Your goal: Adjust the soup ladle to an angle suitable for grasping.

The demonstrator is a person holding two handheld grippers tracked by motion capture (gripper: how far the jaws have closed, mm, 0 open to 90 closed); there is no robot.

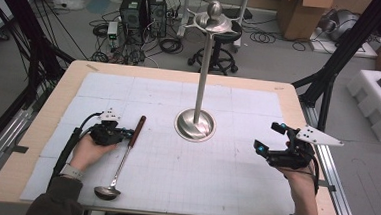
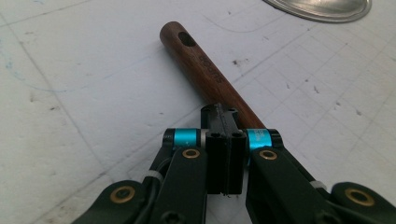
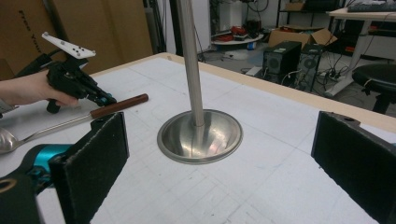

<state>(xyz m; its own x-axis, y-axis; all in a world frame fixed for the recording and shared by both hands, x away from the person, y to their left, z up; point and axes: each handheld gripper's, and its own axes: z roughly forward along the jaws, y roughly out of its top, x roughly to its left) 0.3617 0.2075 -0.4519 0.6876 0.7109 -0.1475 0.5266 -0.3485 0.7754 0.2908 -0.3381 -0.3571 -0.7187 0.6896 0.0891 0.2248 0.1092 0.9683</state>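
The long steel ladle with a dark brown wooden handle lies flat on the white gridded mat, its bowl near the person's edge and its handle pointing toward the tall steel stand with a round dish base. The left gripper sits at the wooden part with its jaws pressed together; I cannot tell if they pinch the handle or only touch it. I think a sure hold on the wood, not too near its end, would keep the heavy bowl from swinging. The right gripper waits spread open, well apart.
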